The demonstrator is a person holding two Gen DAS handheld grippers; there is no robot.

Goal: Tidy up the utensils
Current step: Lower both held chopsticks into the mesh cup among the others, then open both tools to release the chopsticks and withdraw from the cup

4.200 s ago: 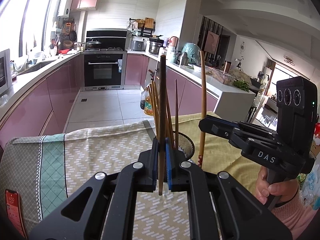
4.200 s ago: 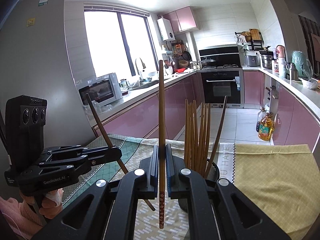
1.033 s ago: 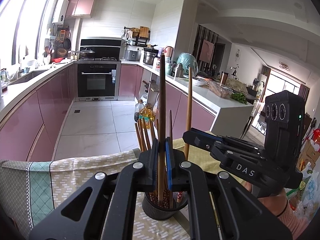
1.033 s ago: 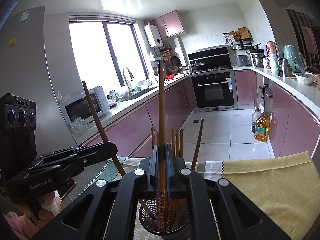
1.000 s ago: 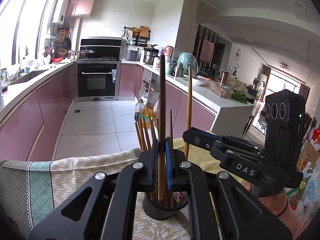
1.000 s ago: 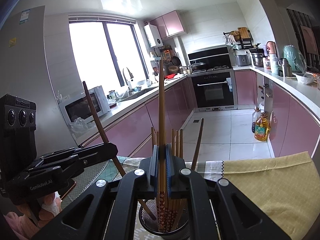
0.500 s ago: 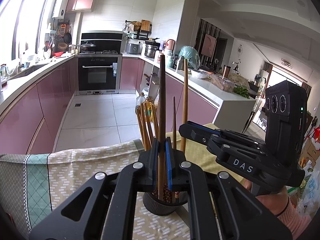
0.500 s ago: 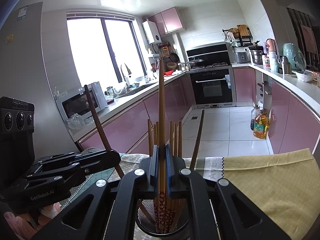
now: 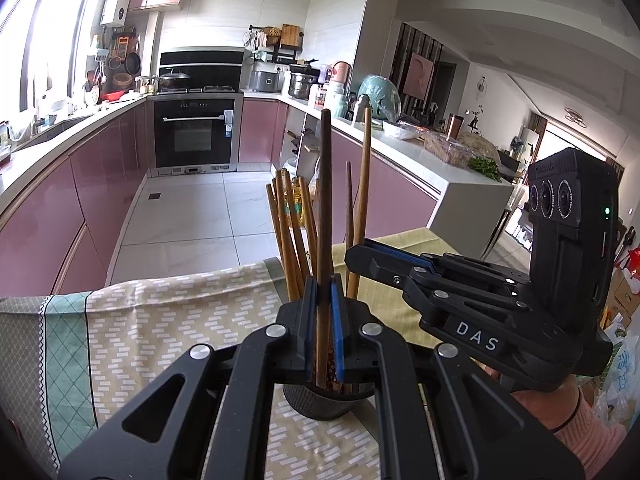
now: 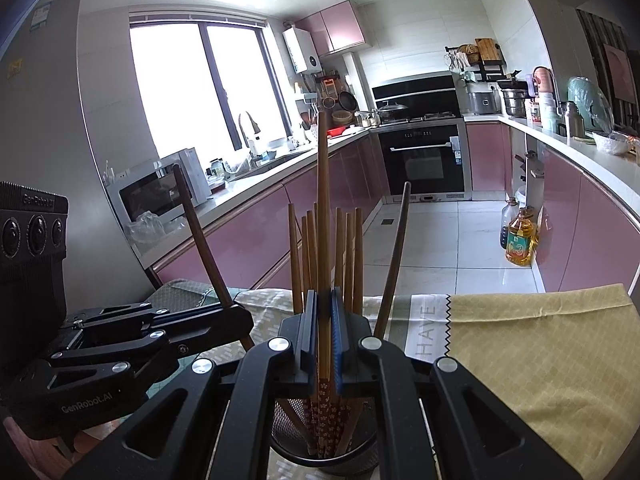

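Observation:
A black mesh utensil cup (image 9: pixel 320 402) (image 10: pixel 324 456) stands on the cloth-covered table and holds several wooden chopsticks (image 9: pixel 290 232) (image 10: pixel 348 256). My left gripper (image 9: pixel 323 300) is shut on a dark brown chopstick (image 9: pixel 324 184), upright, its lower end down in the cup. My right gripper (image 10: pixel 323 312) is shut on a lighter chopstick (image 10: pixel 322 184) with a flowered tip, also lowered into the cup. Each gripper shows in the other's view: the right gripper (image 9: pixel 360 256) at right, the left gripper (image 10: pixel 236 320) at left holding its chopstick (image 10: pixel 198 236) tilted.
The table has a patterned beige and green cloth (image 9: pixel 160 320) and a yellow cloth (image 10: pixel 540 360). Beyond are pink kitchen cabinets (image 9: pixel 60 208), an oven (image 9: pixel 194 136), oil bottles (image 10: pixel 520 240) on the floor and a microwave (image 10: pixel 156 196).
Both grippers have lowered their chopsticks deeper into the cup and moved closer together over it. Both stay shut.

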